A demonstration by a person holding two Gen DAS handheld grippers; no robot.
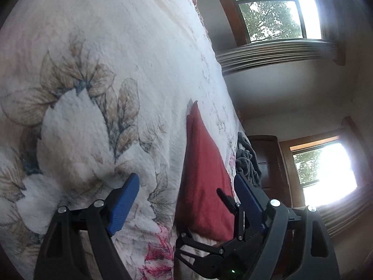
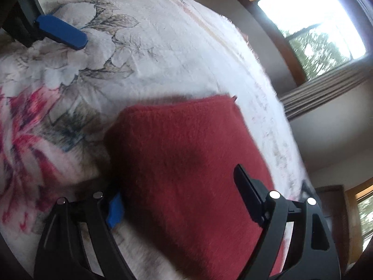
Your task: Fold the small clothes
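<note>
Lying flat on the bed, the soft red folded cloth (image 1: 205, 182) sits on a white fuzzy blanket with big grey and pink flowers (image 1: 98, 70). From the left wrist camera, the left gripper (image 1: 186, 200) has its two blue fingers (image 1: 123, 206) spread wide apart, holding nothing. One finger is over the flowers and the other is past the far side of the red cloth. This camera is tipped on its side, so the bed looks like a wall. It also shows a bundle of grey cloth (image 1: 248, 161) near the edge of the bed, a dark wooden door (image 1: 270, 161) and two bright windows (image 1: 270, 11) with green trees outside.

From the right wrist camera, the red cloth (image 2: 186, 163) looks much bigger and fills the middle. The right gripper (image 2: 184, 198) is spread wide, one finger on each side of the cloth. The blue finger (image 2: 115, 210) on the left touches the edge of the cloth, and the dark finger on the right is over its top. It is not squeezing the cloth. This picture is a bit blurry. Far off in the top left corner, one blue finger of the left gripper (image 2: 61, 31) rests over the blanket (image 2: 174, 46), well apart from the red cloth.
</note>
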